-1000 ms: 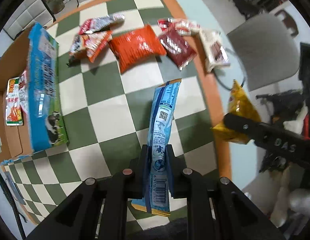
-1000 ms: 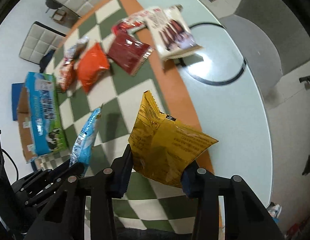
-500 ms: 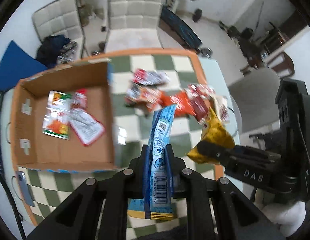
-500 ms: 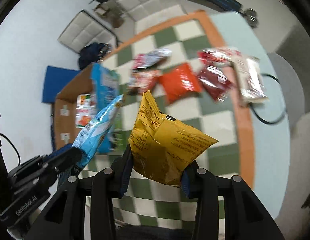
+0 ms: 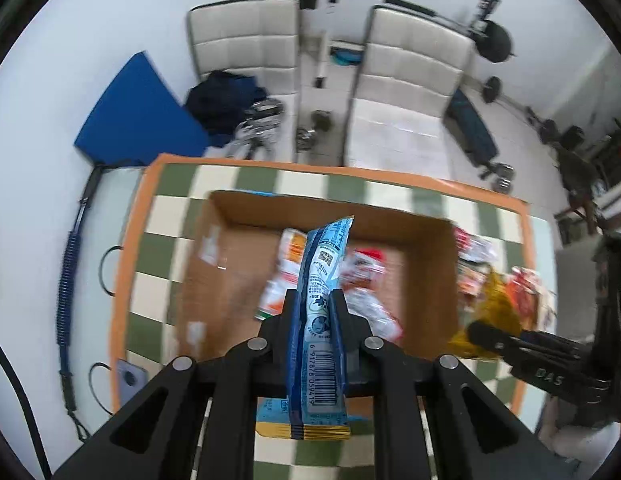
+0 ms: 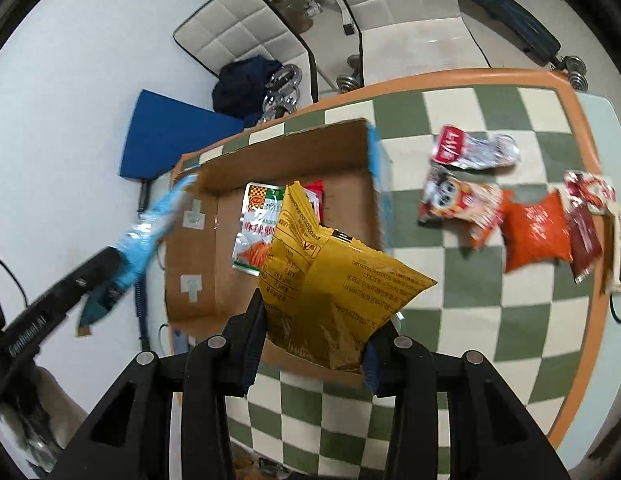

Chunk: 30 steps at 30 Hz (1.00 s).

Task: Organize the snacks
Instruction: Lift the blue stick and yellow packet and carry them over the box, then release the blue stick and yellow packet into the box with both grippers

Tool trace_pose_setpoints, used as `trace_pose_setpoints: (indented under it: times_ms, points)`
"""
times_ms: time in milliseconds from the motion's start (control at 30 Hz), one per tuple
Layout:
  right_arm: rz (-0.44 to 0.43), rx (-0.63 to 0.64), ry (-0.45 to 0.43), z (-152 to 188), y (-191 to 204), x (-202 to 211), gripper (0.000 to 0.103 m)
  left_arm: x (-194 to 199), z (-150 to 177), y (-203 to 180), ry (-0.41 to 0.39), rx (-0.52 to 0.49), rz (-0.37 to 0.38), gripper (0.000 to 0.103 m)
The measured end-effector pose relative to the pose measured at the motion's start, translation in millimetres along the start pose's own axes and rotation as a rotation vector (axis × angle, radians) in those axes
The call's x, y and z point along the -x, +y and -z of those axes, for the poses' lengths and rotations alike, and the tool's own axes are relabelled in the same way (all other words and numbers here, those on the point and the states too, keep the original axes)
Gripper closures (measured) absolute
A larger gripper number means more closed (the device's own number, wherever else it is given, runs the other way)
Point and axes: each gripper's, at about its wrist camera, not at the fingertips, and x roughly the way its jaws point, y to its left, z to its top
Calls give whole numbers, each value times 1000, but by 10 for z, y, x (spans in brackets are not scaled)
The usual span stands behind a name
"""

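My left gripper (image 5: 315,312) is shut on a long light-blue snack packet (image 5: 320,300), which stands up over the open cardboard box (image 5: 230,280). My right gripper (image 6: 316,340) is shut on a puffy yellow snack bag (image 6: 330,280), held above the box (image 6: 350,152) near its front wall. In the right wrist view the left gripper (image 6: 122,258) and its blue packet (image 6: 150,228) hang over the box's left side. Inside the box lie a carrot-print packet (image 6: 256,232) and a red-and-white packet (image 5: 366,268).
The box sits on a green-and-white checkered cloth (image 6: 450,272) with an orange border. Several loose snack bags lie to the right of the box, among them an orange bag (image 6: 534,232) and a red-and-silver packet (image 6: 470,148). White padded chairs (image 5: 402,92) stand beyond the table.
Both grippers have swung left and upward from the loose snacks to above the cardboard box, each still clamped on its packet. The box now fills the middle of both views.
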Motion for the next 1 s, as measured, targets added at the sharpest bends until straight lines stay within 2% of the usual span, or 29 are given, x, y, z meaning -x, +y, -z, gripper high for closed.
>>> trace_pose_setpoints:
  times_ms: [200, 333, 400, 433, 467, 533, 567, 667, 1000]
  points:
    - [101, 1, 35, -411, 192, -459, 60, -587, -250, 406, 75, 15, -78, 90]
    - [175, 13, 36, -613, 248, -672, 60, -911, -322, 472, 129, -6, -90, 90]
    - [201, 21, 48, -673, 277, -768, 59, -1068, -375, 473, 162, -28, -83, 86]
    - [216, 25, 59, -708, 287, -819, 56, -1113, -392, 486, 171, -24, -98, 86]
    - [242, 31, 66, -737, 300, -856, 53, -1147, -409, 499, 181, -17, -115, 82]
    - [262, 42, 53, -760, 331, -862, 15, -1163, -446, 548, 182, 10, -94, 78]
    - [263, 53, 48, -763, 361, -855, 12, -1151, -456, 570, 177, 23, -88, 77]
    - [251, 62, 55, -738, 411, -833, 12, -1084, -454, 596, 159, 37, -78, 70]
    - [235, 60, 48, -482, 483, -684, 12, -739, -195, 444, 90, 0, -65, 69]
